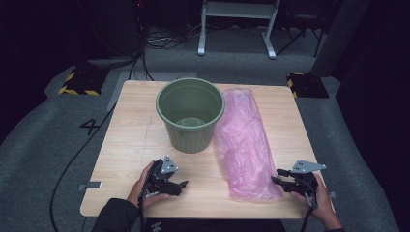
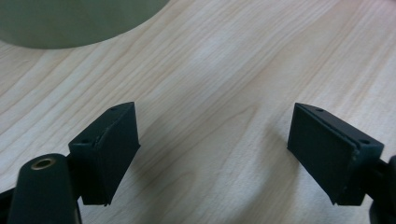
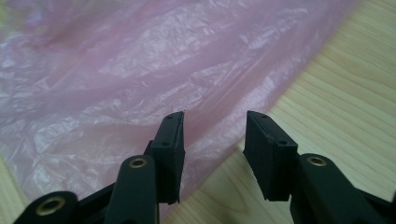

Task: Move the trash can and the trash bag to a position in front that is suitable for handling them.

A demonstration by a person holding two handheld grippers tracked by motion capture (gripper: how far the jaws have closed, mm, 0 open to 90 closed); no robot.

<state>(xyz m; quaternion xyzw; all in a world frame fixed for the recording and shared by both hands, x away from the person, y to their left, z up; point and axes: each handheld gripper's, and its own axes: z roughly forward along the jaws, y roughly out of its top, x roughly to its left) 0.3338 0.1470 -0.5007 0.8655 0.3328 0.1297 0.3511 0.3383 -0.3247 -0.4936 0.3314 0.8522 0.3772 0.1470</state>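
A green plastic bucket (image 1: 190, 116) stands upright on the wooden table (image 1: 130, 145), its side showing at the top left of the left gripper view (image 2: 70, 23). Right of it lies a flat, crinkled pink plastic bag (image 1: 244, 145), stretching from the far edge toward the front. My left gripper (image 1: 181, 186) rests near the table's front, in front of the bucket, open (image 2: 215, 154) over bare wood with nothing between its jaws. My right gripper (image 1: 276, 176) sits at the bag's near right corner, open (image 3: 212, 140), its jaws on either side of the bag's edge (image 3: 140, 70) without pressing it.
The table stands on grey carpet. Cables (image 1: 72, 159) trail across the floor at the left. A white frame (image 1: 237, 29) stands beyond the far edge, with black-and-yellow blocks (image 1: 77, 82) on the floor near the far corners.
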